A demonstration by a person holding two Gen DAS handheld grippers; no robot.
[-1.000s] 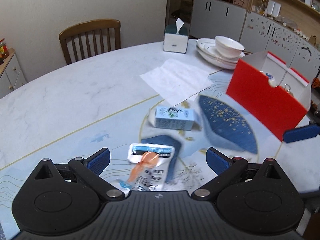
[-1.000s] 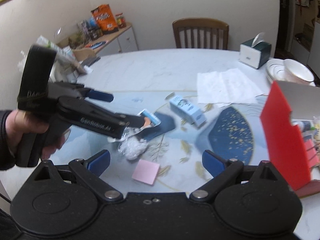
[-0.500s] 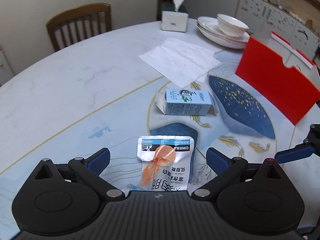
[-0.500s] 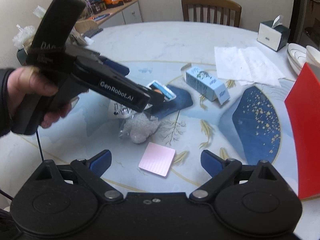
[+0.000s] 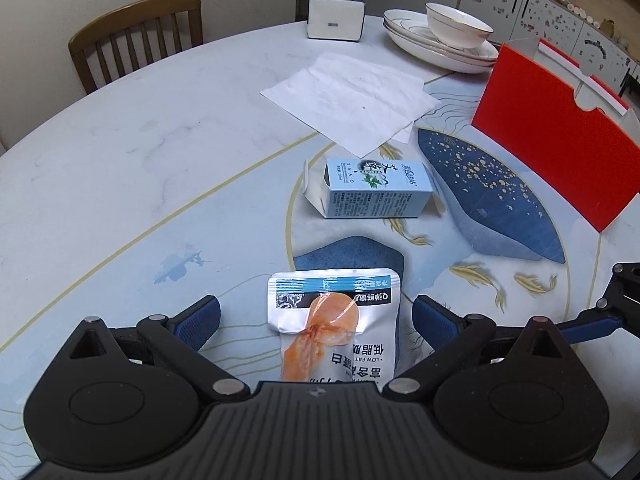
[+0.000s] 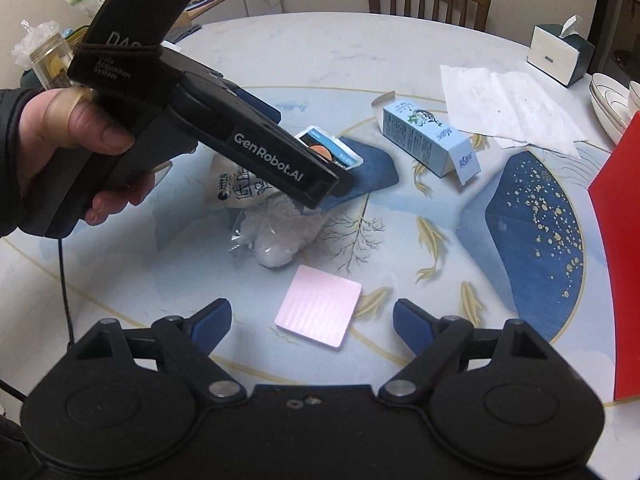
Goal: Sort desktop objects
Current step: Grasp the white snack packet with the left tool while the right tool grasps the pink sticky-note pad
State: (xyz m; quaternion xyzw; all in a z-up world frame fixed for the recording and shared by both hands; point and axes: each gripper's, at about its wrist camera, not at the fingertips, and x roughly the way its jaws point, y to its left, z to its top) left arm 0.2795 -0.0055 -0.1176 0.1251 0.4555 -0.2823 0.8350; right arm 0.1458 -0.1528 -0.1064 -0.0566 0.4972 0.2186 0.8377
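My left gripper [image 5: 316, 316] is open, its fingers on either side of a white snack pouch [image 5: 334, 328] with an orange picture, lying on the table. The pouch also shows in the right wrist view [image 6: 240, 184], partly hidden by the left gripper's body [image 6: 224, 136]. My right gripper [image 6: 312, 320] is open and empty, just above a pink sticky-note pad [image 6: 320, 310]. A crumpled clear plastic bag [image 6: 276, 236] lies beyond the pad. A light blue carton [image 5: 374, 188] lies on its side mid-table. A red box [image 5: 556, 116] stands at the right.
White paper sheets [image 5: 352, 96], a tissue box [image 5: 336, 12] and stacked plates with a bowl [image 5: 448, 40] sit at the far side. A wooden chair [image 5: 136, 52] stands behind the table. A jar and clutter [image 6: 44, 60] are at the left.
Both grippers have moved forward and lower over the table. The pouch now lies between the left fingers, and the pink pad is closer under the right gripper.
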